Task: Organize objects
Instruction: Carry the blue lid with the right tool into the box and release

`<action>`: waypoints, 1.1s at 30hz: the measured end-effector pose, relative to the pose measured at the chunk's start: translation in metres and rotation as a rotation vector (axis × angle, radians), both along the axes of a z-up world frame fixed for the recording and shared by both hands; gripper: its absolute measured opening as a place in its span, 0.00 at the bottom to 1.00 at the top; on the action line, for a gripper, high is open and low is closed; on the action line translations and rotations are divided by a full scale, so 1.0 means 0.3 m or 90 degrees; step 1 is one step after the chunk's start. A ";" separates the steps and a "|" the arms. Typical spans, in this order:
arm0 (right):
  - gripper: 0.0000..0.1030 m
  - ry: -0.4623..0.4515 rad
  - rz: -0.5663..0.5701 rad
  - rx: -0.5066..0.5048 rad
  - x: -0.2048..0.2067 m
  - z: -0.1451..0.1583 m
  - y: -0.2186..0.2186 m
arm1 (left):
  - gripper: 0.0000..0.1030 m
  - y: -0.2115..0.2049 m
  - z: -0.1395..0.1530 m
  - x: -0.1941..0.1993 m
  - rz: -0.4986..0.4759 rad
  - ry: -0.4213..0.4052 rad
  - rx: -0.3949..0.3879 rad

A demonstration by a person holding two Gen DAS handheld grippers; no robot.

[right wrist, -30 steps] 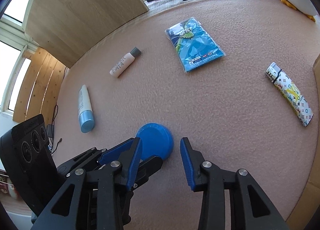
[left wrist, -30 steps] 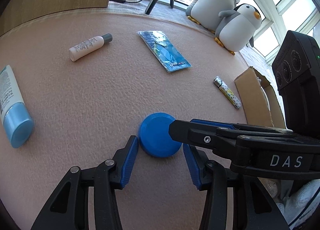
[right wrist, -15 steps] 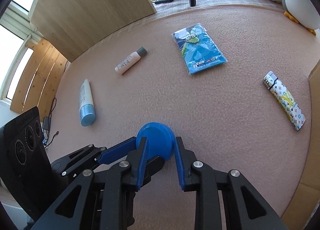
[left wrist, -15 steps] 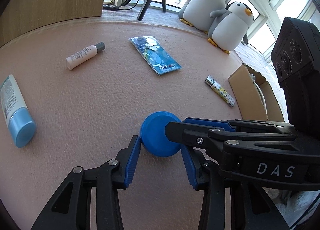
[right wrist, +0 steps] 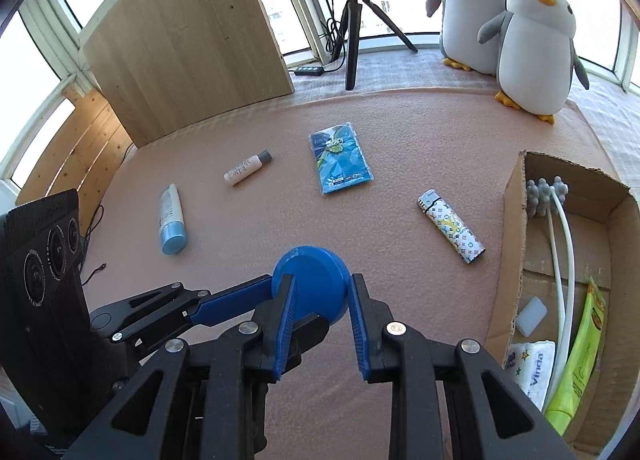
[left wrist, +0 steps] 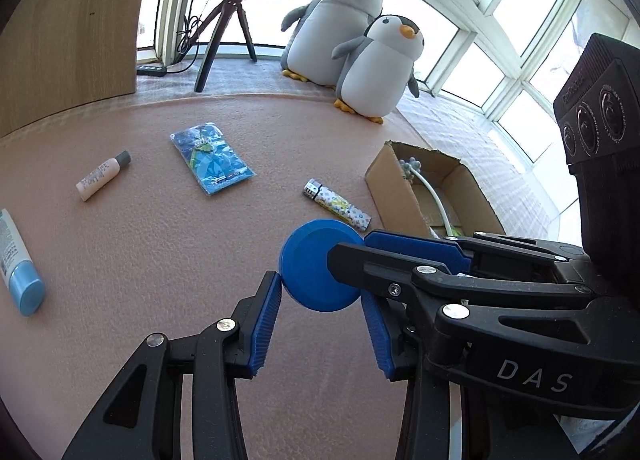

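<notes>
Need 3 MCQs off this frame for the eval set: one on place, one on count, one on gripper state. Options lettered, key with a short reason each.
1. Where does the patterned lighter lie?
A. Inside the cardboard box
B. On the pink mat, between the blue packet and the box
C. On top of the penguin toys

2. How many plush penguins stand by the window?
A. One
B. Two
C. Three

3. What is the right gripper doing?
A. Shut on the blue round lid
B. Open over the lighter
C. Shut on the small bottle

Key:
1 B: it rests on the pink mat, with the blue packet on one side and the cardboard box on the other.
2 B: a large one and a smaller one stand side by side.
3 A: both its pads press the rim of the blue round lid.
</notes>
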State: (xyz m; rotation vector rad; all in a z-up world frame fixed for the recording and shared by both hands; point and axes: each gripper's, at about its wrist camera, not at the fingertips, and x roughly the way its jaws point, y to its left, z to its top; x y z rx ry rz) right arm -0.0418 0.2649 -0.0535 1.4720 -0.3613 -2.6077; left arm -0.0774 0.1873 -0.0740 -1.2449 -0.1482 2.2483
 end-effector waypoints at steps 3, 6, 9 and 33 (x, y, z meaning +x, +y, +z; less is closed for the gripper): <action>0.23 0.011 -0.023 0.009 0.046 0.025 0.060 | 0.43 0.075 0.025 0.022 -0.023 0.008 0.005; 0.23 0.017 -0.046 0.016 0.091 0.040 0.122 | 0.43 0.153 0.040 0.038 -0.051 0.012 0.007; 0.23 0.021 -0.071 0.025 0.135 0.052 0.179 | 0.43 0.227 0.051 0.058 -0.076 0.014 0.013; 0.23 0.018 -0.203 0.027 0.348 0.047 0.519 | 0.43 0.654 0.050 0.176 -0.222 0.028 0.000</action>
